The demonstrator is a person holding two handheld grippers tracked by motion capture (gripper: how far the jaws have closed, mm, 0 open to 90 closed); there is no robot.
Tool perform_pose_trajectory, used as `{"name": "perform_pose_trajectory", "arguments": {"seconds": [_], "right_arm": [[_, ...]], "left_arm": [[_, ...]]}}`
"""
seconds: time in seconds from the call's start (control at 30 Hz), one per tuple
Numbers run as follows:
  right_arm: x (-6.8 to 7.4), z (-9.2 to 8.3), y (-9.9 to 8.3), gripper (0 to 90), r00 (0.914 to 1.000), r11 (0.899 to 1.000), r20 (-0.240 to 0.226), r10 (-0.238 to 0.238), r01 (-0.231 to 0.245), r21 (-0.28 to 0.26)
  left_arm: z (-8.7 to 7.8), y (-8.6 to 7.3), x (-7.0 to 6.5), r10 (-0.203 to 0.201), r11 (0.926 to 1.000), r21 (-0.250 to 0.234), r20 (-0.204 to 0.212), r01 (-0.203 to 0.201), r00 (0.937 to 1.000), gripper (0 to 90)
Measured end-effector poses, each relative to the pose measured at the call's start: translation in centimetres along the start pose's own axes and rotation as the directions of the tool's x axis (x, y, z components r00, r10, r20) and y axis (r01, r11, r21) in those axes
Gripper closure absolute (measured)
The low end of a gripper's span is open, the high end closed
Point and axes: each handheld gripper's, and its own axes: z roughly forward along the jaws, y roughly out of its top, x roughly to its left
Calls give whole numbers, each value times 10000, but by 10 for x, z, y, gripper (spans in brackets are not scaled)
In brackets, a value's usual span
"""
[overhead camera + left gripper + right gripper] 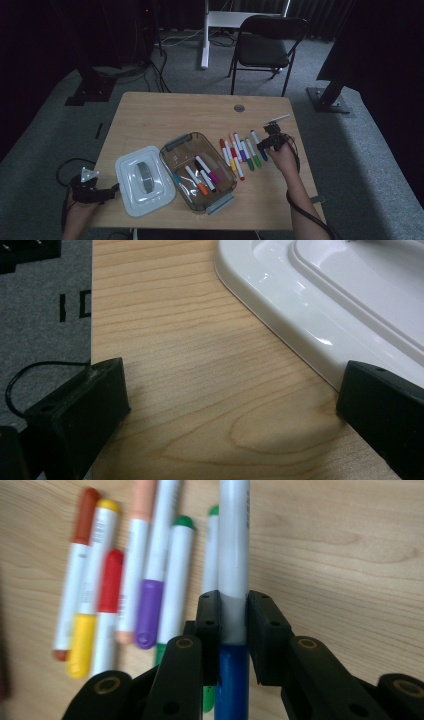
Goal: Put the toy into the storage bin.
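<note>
Right gripper (pixel 233 625) jaws clamped on the blue-capped white plastic marker (pixel 233 560), just above its cap. Light, stiff, slick barrel; mid-barrel grip would tilt less. Left gripper (pixel 230 405) jaws apart, nothing between them.

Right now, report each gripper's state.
Left gripper: open, holding nothing, beside the white lid.
Right gripper: shut on the blue marker.

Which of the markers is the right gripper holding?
The blue-capped marker, clamped between the right gripper's fingers; the other loose markers lie on the table beside it.
</note>
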Motion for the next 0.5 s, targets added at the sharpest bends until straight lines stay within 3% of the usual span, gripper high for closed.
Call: {"name": "perform_pose_trajectory", "arguments": {"seconds": [0.5], "right_arm": [[31, -55, 1, 767, 9941, 9951, -1019, -385, 289, -942]], "left_arm": [[0, 0, 0, -1, 10000, 1, 0, 1, 10000, 6]]}}
